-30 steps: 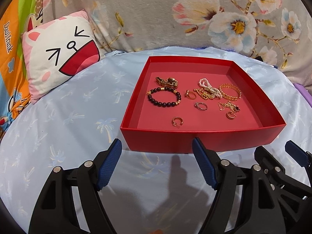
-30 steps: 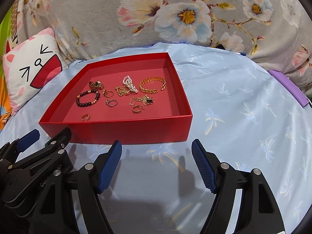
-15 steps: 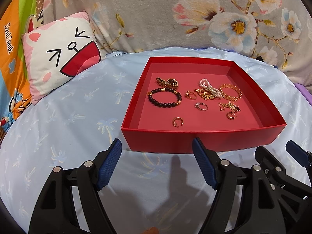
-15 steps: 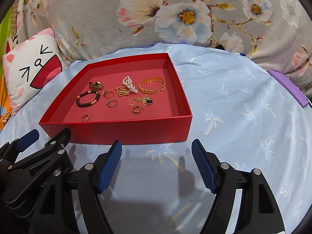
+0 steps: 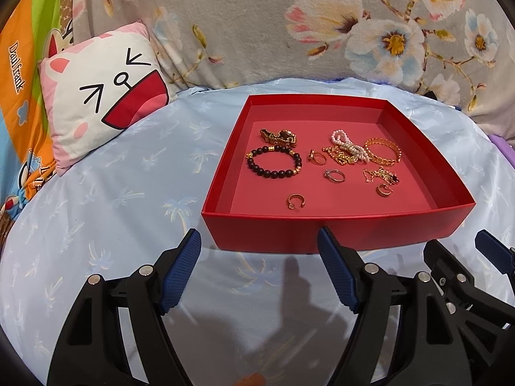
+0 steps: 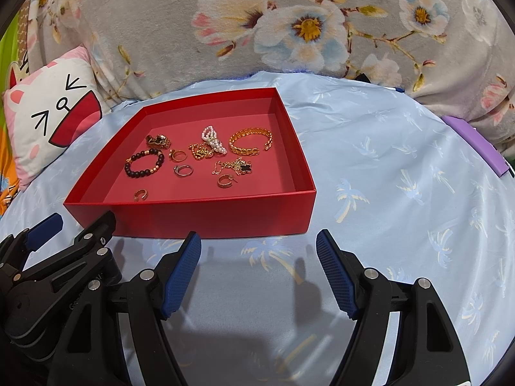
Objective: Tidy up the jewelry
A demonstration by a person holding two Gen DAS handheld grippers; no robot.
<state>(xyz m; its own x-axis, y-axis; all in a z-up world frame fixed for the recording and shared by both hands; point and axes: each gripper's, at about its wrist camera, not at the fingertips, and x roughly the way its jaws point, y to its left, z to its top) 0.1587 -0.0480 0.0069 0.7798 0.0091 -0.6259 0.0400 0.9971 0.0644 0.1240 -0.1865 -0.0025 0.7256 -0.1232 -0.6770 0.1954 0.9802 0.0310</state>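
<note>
Pale-blue palm-print bedsheet carries a shallow red cardboard tray of mixed gold and beaded jewelry, backed by grey floral fabric. Left gripper and right gripper both gape empty before the tray; a purple item, perhaps a case, lies at the right.

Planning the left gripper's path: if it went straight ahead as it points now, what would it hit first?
Probably the near wall of the red tray. The open left gripper sits low over the blue cloth, its right finger just short of that wall. Height is hard to judge; it might clear the rim.
</note>
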